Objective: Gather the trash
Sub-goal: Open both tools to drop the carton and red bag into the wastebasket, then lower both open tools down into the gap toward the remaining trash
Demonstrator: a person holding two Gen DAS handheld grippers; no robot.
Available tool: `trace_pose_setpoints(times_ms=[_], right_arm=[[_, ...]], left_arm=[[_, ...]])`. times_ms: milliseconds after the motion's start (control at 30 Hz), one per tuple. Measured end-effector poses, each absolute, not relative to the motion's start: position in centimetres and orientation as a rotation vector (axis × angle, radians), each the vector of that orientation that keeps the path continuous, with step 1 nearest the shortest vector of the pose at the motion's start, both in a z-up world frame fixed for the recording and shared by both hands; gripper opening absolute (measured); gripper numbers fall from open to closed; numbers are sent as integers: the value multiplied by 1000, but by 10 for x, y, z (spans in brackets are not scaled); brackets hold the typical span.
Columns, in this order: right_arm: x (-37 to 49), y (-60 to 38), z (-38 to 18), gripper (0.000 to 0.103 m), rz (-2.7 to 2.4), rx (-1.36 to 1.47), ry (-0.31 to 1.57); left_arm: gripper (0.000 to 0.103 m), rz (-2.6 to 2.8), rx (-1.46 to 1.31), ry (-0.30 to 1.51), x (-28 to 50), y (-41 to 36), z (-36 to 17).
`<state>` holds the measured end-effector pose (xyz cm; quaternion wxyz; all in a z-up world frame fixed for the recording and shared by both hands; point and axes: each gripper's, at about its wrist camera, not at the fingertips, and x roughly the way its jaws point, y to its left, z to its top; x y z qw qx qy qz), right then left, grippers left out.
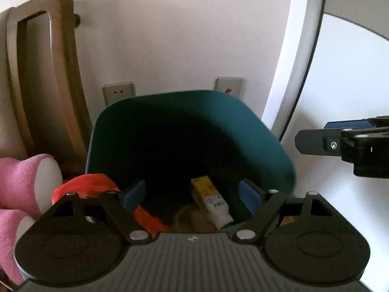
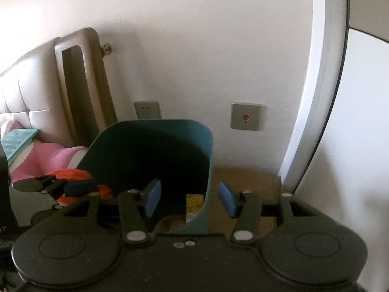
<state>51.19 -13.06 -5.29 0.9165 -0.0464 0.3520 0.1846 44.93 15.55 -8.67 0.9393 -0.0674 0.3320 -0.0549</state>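
Left wrist cam: left claw spread wide, nothing btwn pads, over bin mouth.
Right claw: released, empty, straddling bin's right wall.
Bin: 1, teal, on floor by wall.
Trash inside: 1 yellow-white carton, 1 orange bag over left rim.
Floor: brown.
Wall: white, 2 plates – outlet, red-dot switch.

place: home bedroom | evidence: padded headboard, pink plush toy, wall socket
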Motion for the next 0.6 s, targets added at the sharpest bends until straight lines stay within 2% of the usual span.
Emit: trace_pose_setpoints(times_ms=[100, 333, 600], right_arm=[[501, -134, -47, 55, 392, -108, 691], [467, -149, -40, 57, 423, -70, 639], [425, -157, -63, 58, 469, -58, 656]], left_arm=[[93, -106, -150, 667, 438, 157, -81], [99, -100, -188, 630, 405, 161, -74], [101, -103, -186, 606, 362, 156, -85]])
